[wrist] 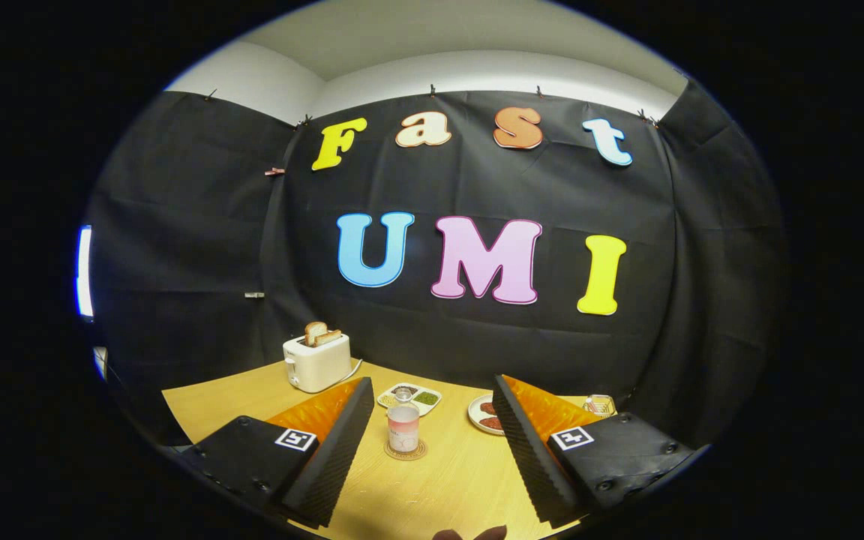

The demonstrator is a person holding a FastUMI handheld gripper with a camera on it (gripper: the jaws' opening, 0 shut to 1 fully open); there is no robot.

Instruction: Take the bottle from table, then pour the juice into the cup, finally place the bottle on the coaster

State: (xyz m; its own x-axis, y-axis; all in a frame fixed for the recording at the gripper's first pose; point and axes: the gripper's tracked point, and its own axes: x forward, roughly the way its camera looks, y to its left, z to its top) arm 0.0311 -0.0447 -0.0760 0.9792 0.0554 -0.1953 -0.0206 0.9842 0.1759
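Gripper (428, 439) fingers spread wide, grasping nothing, ribbed pads facing inward; bottle (403, 424) stands upright on round coaster (406, 451) on wooden table (462, 480), between and just ahead of the fingertips; behind bottle, divided tray (411, 397); left of bottle, white toaster (317, 361) holding toast; right of bottle, plate (483, 414).

Black cloth wall (477, 337) behind a wooden table (439, 480), white ceiling (477, 45) above.

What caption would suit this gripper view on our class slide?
Open gripper faces a bottle standing on its coaster, toaster beyond.
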